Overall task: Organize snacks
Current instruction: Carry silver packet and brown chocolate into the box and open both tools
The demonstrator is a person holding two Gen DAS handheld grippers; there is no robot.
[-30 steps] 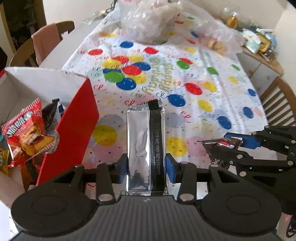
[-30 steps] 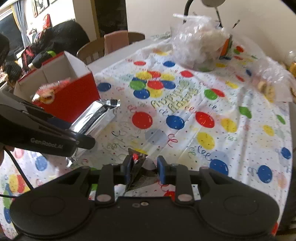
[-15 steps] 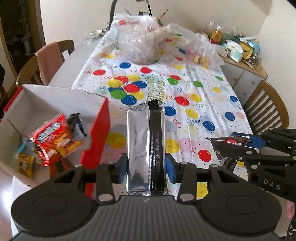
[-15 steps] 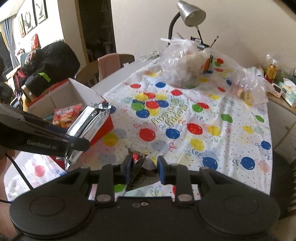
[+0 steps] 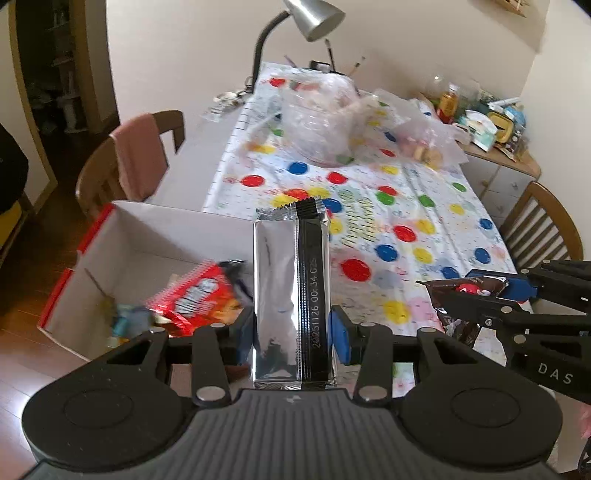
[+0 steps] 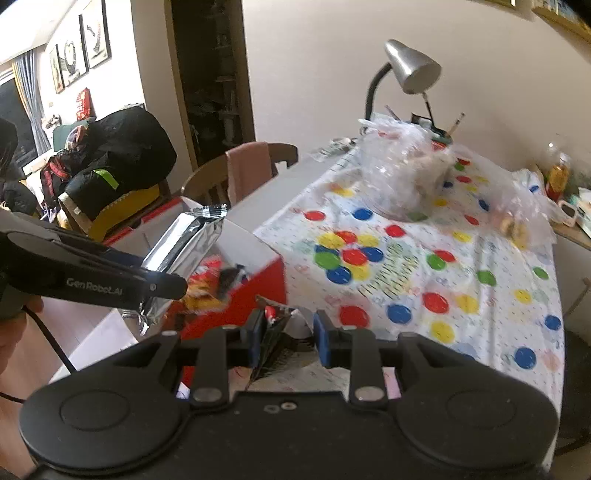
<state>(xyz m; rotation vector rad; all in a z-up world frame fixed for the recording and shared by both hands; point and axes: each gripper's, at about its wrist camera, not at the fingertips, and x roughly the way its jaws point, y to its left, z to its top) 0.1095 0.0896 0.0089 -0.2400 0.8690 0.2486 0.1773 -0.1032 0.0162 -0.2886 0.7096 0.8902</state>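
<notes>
Mostly blurred box contents; left gripper jaws clamp silver packet, right gripper jaws pinch dark wrapper.

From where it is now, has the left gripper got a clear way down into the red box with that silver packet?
Probably yes. The left gripper holds the silver packet beside the red box, whose top is open; only the red snack bag lies inside, with room around it.

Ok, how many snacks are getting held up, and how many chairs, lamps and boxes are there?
Held snacks: 2 (silver packet, brown candy packet)
Chairs: 2 (pink-cloth chair, right chair)
Lamps: 1 (lamp)
Boxes: 1 (red box)
Total: 6
</notes>
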